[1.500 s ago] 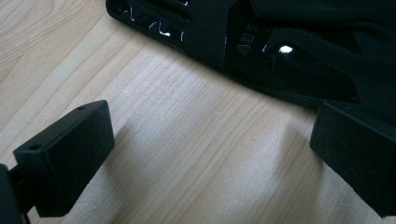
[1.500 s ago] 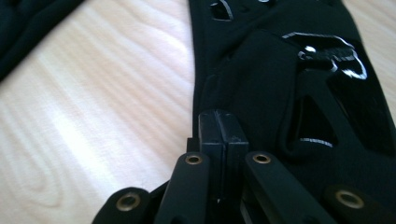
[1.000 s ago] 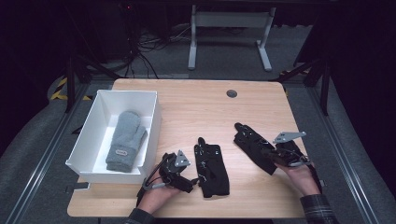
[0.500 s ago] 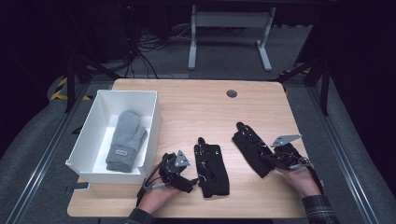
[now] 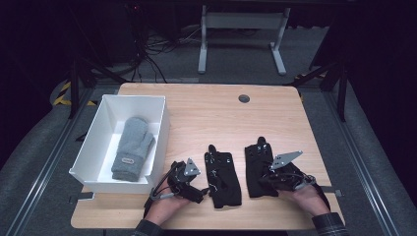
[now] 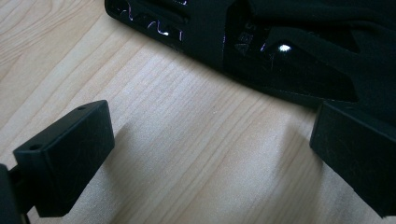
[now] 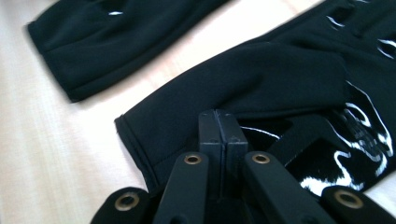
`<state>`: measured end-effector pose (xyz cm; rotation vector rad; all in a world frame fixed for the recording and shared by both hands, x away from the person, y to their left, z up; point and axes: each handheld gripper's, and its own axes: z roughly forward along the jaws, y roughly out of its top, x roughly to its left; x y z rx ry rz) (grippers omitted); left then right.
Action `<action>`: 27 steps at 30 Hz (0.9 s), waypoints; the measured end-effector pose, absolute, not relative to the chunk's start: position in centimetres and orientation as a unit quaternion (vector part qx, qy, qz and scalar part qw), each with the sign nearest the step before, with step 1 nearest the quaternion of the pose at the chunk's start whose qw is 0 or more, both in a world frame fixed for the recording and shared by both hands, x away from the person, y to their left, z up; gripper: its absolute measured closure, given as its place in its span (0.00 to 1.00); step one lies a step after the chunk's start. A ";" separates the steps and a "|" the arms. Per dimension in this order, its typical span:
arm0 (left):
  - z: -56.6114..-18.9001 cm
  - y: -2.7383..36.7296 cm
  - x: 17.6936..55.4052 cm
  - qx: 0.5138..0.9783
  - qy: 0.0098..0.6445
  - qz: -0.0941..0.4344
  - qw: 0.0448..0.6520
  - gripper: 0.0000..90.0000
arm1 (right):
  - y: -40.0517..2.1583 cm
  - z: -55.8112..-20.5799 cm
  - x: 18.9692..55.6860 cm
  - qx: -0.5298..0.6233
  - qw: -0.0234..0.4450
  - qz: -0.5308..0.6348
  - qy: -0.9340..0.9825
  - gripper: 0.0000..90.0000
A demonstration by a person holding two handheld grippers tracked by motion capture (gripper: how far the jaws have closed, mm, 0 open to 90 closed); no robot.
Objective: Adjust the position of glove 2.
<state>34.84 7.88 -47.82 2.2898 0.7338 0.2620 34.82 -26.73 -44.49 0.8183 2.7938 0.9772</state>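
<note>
No text can be read: the small label on the grey mitten (image 5: pixel 132 149) is too blurred, and the glossy markings on the black gloves (image 7: pixel 289 88) form no legible letters

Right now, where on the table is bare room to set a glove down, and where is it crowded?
The bare wood between the white box and the table's far and right edges is free, up to the round grommet. The near edge is crowded: left gripper, left black glove, right black glove and right gripper lie close together.
</note>
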 end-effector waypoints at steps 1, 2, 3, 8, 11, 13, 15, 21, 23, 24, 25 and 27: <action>-47.8 7.9 34.8 0.885 0.284 0.101 0.354 0.00 | -26.5 -44.5 34.6 0.259 0.031 0.319 0.911 1.00; -47.8 7.9 34.8 0.886 0.284 0.101 0.354 0.00 | -26.3 -44.5 34.4 0.254 0.028 0.320 0.913 1.00; -47.8 7.9 34.8 0.885 0.284 0.101 0.354 0.00 | -26.1 -44.5 34.3 0.249 0.026 0.318 0.914 1.00; -47.8 7.9 34.8 0.886 0.284 0.101 0.354 0.00 | -25.2 -44.6 33.6 0.226 0.013 0.319 0.920 1.00; -47.8 7.9 34.8 0.885 0.284 0.102 0.354 0.00 | -24.8 -44.6 33.5 0.219 0.012 0.319 0.922 1.00; -47.6 7.7 34.8 0.887 0.291 0.100 0.344 0.01 | -25.0 -44.5 33.5 0.217 0.015 0.323 0.921 0.97; -47.4 7.6 34.8 0.887 0.297 0.101 0.339 0.06 | -25.1 -44.4 33.6 0.221 0.017 0.327 0.919 0.94; -46.6 7.4 34.6 0.884 0.310 0.084 0.340 0.20 | -27.0 -43.7 33.6 0.260 0.059 0.343 0.901 0.70; -46.1 7.2 34.5 0.881 0.309 0.079 0.349 0.25 | -27.9 -43.7 33.7 0.282 0.078 0.347 0.891 0.61; -45.9 7.0 34.5 0.879 0.309 0.076 0.356 0.27 | -28.3 -43.7 33.8 0.290 0.085 0.348 0.887 0.58; -45.7 6.9 34.5 0.876 0.311 0.071 0.363 0.30 | -28.6 -43.7 33.8 0.298 0.091 0.348 0.885 0.56; -45.4 6.6 34.7 0.873 0.312 0.063 0.371 0.34 | -29.3 -43.9 33.9 0.309 0.097 0.346 0.880 0.53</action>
